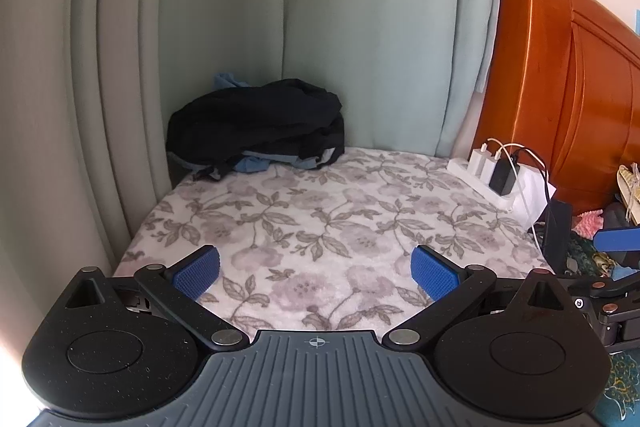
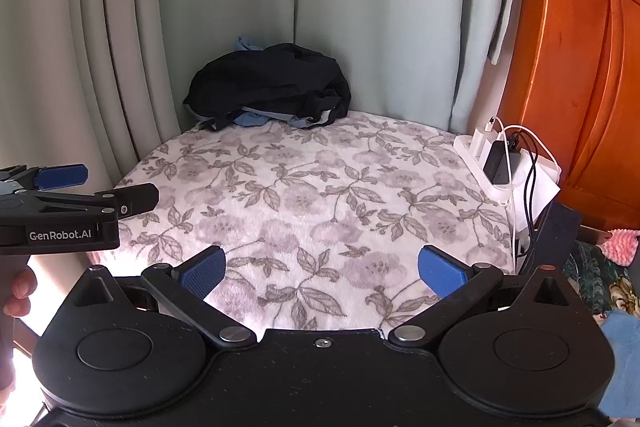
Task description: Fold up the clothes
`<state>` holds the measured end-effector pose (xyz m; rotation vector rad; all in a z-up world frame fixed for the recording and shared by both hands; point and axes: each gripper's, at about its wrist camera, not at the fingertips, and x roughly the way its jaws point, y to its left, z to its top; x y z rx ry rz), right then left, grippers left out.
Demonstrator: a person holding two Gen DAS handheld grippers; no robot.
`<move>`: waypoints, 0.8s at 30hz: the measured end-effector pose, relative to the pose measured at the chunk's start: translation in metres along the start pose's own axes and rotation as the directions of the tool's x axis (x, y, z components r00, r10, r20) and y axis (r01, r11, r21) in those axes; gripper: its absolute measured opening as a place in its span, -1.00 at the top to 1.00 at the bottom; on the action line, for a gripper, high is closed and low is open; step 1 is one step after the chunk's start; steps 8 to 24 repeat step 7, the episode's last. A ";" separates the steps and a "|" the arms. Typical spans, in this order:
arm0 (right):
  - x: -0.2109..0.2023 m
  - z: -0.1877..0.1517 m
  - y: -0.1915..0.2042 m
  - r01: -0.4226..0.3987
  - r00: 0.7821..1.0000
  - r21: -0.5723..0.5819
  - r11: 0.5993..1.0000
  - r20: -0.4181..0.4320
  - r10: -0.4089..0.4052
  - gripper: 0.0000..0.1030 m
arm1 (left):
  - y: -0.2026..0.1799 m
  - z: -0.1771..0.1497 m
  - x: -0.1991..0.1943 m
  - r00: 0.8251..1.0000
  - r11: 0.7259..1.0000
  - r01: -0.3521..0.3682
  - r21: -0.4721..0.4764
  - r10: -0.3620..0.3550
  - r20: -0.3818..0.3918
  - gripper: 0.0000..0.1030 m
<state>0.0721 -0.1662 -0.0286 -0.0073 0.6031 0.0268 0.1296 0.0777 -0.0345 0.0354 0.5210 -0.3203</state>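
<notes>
A heap of dark clothes (image 1: 256, 123) with bits of blue fabric lies crumpled at the far left corner of a floral blanket (image 1: 320, 211), against the curtain. In the right wrist view the same heap (image 2: 272, 83) sits far ahead. My left gripper (image 1: 316, 273) hovers open over the near part of the blanket, holding nothing. Beside it my right gripper (image 2: 322, 273) is also open and empty. The left gripper (image 2: 120, 185) shows side-on at the left of the right wrist view. Both are well short of the clothes.
A white power strip (image 1: 492, 171) with chargers and cables lies at the blanket's right edge. Behind it rises an orange wooden headboard (image 1: 560, 67). Pale green curtains (image 1: 280, 7) close off the back and left. Mixed fabrics (image 2: 616, 247) lie at the right. A hand (image 2: 20, 291) holds the left gripper.
</notes>
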 end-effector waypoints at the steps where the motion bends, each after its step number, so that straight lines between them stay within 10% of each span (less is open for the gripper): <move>1: 0.000 0.000 0.000 0.000 1.000 0.000 1.000 0.000 0.000 -0.98 | 0.000 0.000 0.000 1.000 1.000 -0.002 -0.001 0.002 0.000 -1.00; 24: 0.000 0.000 0.002 -0.004 1.000 -0.005 1.000 -0.001 0.004 -0.98 | 0.003 0.001 0.001 1.000 1.000 -0.005 -0.007 0.005 -0.010 -1.00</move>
